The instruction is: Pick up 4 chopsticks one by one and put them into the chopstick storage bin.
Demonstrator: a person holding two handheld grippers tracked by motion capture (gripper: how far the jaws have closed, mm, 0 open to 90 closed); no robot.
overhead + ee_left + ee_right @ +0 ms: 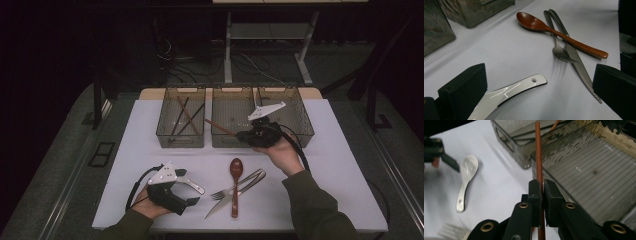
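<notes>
Now my right gripper (542,188) pinches a chopstick (538,150), its long axis pointing toward the left bin (181,118); my left gripper (539,85), farther off, stands wide around the white spoon (506,92).

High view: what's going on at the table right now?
A person is sorting cutlery into three baskets. The right gripper is shut on a brown chopstick, held by the middle basket. The left gripper is open around a white spoon on the table. A wooden spoon, fork and knife wait.
</notes>
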